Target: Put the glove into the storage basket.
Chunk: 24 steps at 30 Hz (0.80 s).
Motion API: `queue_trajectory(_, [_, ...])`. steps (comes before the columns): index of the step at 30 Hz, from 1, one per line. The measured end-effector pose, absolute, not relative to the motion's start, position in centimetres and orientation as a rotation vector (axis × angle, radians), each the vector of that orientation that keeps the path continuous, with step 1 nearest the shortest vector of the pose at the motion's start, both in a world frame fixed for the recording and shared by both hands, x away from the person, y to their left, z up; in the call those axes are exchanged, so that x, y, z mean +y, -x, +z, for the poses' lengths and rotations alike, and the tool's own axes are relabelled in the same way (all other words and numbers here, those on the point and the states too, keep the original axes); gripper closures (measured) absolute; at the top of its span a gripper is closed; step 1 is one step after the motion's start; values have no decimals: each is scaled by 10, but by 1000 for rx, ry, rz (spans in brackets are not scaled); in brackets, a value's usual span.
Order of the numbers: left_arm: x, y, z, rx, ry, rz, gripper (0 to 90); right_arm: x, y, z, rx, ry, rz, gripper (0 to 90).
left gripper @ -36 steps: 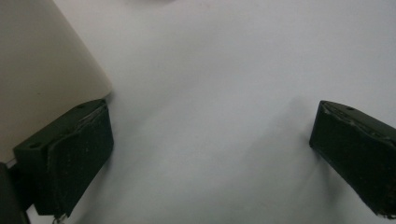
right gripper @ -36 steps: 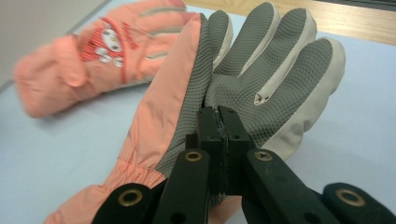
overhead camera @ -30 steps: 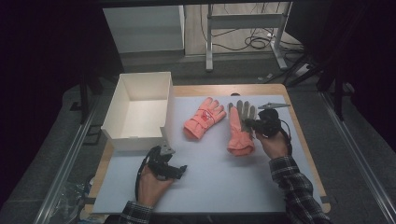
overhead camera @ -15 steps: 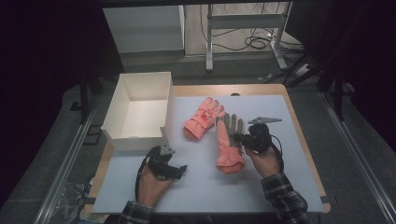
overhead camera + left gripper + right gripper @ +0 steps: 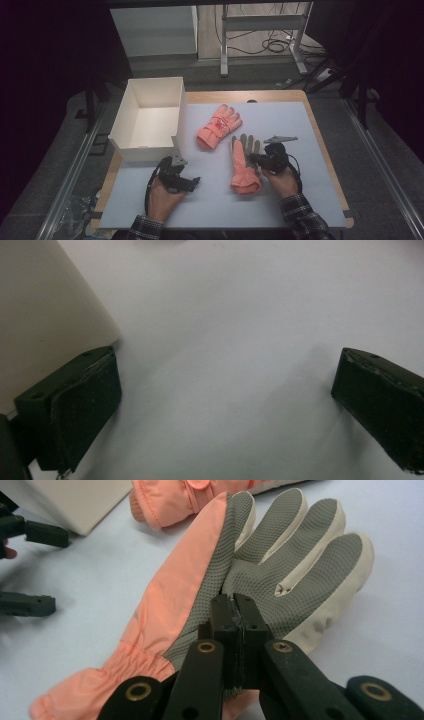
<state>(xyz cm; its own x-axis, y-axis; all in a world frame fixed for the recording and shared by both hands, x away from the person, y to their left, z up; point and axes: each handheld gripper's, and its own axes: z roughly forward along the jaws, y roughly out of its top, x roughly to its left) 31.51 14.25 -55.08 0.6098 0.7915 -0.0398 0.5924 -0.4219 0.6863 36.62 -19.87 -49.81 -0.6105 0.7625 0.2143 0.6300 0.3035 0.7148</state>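
Your right gripper (image 5: 233, 611) is clenched on the palm fabric of the salmon-pink glove with grey mesh palm (image 5: 244, 165), lying palm-up on the desk's (image 5: 320, 200) near right. Your left gripper (image 5: 186, 181) rests released beside the white open box (image 5: 145, 150), likely the glove's destination.

white box (image 5: 150, 120), second glove (image 5: 218, 126), table (image 5: 320, 150)

Jaws wide — white box (image 5: 45, 305) perhaps touching

A dim lab or recording studio: cables (image 5: 280, 46) trail across the far floor beside a metal stand (image 5: 260, 30), dark surroundings.
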Motion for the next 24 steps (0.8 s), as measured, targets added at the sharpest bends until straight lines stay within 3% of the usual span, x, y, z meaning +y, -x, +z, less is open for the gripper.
queue_trajectory(14, [143,-315,-551,1083,-2163,384,0,-203,-373,-477,2371,-1191,1173,750])
queue_trajectory(24, [143,-315,-551,1082,-2163,383,0,-183,-397,-460,2398,-1097,1148,636])
